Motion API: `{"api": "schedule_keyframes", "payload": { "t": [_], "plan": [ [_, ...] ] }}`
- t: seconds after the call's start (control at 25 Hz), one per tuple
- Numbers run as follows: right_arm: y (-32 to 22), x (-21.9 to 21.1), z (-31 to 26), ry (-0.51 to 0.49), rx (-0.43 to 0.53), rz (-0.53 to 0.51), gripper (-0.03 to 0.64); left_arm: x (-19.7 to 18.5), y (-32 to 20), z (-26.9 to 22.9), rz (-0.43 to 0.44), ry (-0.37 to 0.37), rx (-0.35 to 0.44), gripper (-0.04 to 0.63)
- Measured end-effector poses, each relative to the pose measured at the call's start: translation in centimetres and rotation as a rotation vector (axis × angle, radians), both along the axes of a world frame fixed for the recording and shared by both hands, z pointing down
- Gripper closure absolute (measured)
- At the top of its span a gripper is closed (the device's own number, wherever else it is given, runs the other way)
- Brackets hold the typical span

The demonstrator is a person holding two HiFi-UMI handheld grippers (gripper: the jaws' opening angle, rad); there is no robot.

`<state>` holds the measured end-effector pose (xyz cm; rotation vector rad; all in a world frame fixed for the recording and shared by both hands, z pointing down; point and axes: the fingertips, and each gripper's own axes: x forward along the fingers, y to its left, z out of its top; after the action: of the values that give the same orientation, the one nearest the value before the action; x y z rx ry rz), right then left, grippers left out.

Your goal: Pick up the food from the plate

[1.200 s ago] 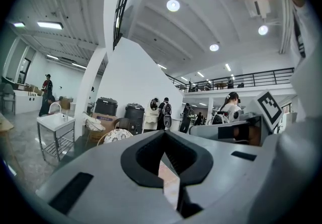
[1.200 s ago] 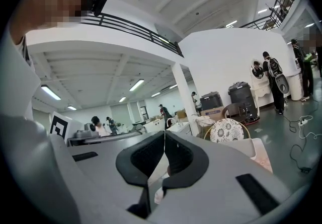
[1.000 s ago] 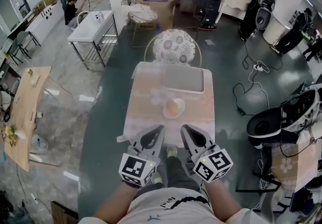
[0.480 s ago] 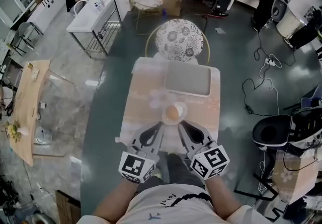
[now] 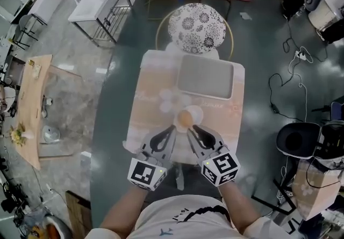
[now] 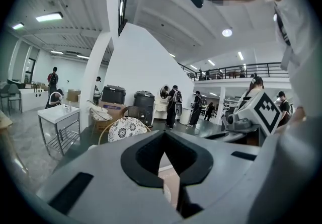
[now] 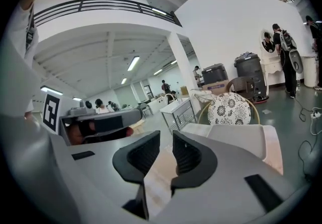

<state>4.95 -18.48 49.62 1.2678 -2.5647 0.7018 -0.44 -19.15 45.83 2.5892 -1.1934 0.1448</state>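
Observation:
A round orange piece of food (image 5: 184, 119) lies on a small white plate (image 5: 196, 112) on the pale table (image 5: 148, 103). Both grippers are held side by side just short of the plate's near edge. My left gripper (image 5: 173, 128) (image 6: 164, 135) points at the plate's left side with its jaw tips together and nothing between them. My right gripper (image 5: 192, 128) (image 7: 166, 140) points at the plate's right side. Its jaws are opening, with a narrow gap and nothing in it. The plate does not show in either gripper view.
A grey tray (image 5: 206, 77) lies on the table's far half. A patterned round chair (image 5: 196, 20) stands behind the table. On the floor are a black seat (image 5: 297, 139) at the right, cables (image 5: 279, 79) and a wooden bench (image 5: 31, 109) at the left.
Both grippers have moved forward from the table's near edge up to the plate. The plate and table now sit closer below me in the head view.

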Motion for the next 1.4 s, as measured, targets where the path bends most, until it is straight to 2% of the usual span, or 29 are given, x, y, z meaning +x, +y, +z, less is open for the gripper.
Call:
{"api": "schedule_keyframes", "payload": {
  "t": [0.08, 0.2, 0.56, 0.92, 1.4],
  "plan": [
    [-0.1, -0.2, 2.1, 0.03, -0.029, -0.008, 0.526, -0.1, -0.6, 1.2, 0.004, 0.003, -0.011, 0.589],
    [-0.4, -0.4, 5.5, 0.083, -0.063, -0.005, 0.484, -0.6, -1.4, 3.6, 0.012, 0.001, -0.037, 0.589],
    [-1.1, 0.1, 14.2, 0.19, -0.148, 0.032, 0.389, -1.1, -2.6, 9.9, 0.059, -0.009, -0.069, 0.589],
    [-2.1, 0.0, 21.3, 0.28, -0.211, 0.016, 0.339, -0.7, -3.7, 14.7, 0.07, 0.008, -0.104, 0.589],
    [-2.8, -0.4, 26.5, 0.33, -0.256, -0.007, 0.302, -0.1, -4.8, 18.6, 0.078, 0.011, -0.106, 0.589]
  ]
}}
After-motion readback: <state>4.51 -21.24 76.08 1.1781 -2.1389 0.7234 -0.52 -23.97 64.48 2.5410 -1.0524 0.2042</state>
